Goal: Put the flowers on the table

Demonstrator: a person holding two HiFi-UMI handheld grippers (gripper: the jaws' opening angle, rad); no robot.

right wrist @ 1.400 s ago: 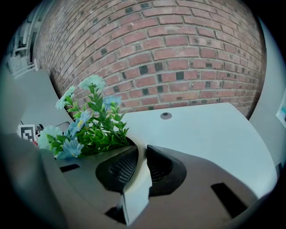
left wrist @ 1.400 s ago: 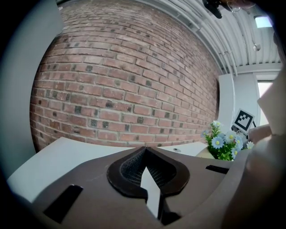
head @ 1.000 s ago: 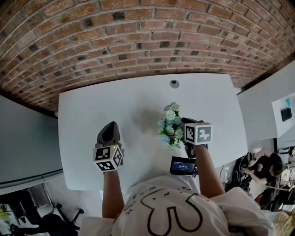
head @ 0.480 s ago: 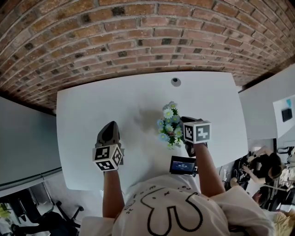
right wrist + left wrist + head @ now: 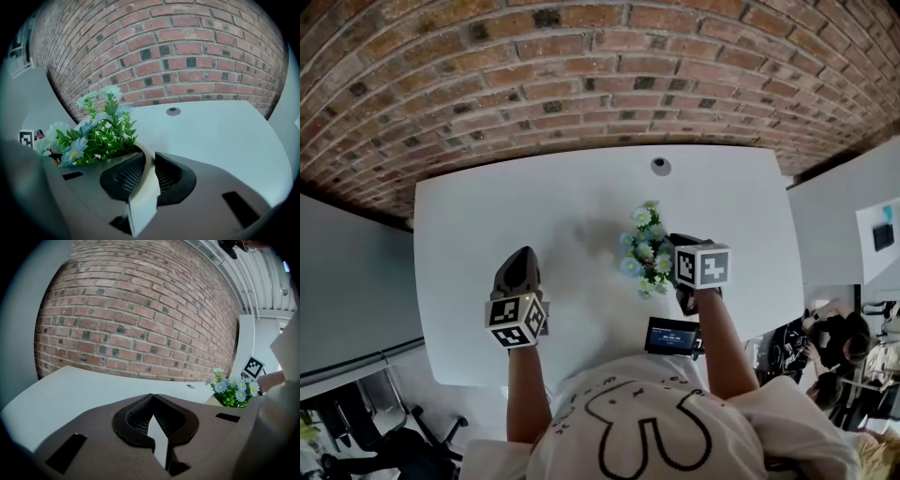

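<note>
Head view, flowers: the flowers point(image 5: 643, 248) are seen over the middle of the white table point(image 5: 487, 216), right against the right gripper point(image 5: 675, 244); contact with the tabletop cannot be told.
Head view, left gripper: the left gripper point(image 5: 523, 253) is held over bare table, well apart from the flowers.
Left gripper view, jaws: the tips are pressed together and nothing is held.
Right gripper view, jaws: only a narrow gap is left, and the flowers are clamped by the pale rim of their pot point(image 5: 146, 185); the blooms are seen just left of the jaws.
</note>
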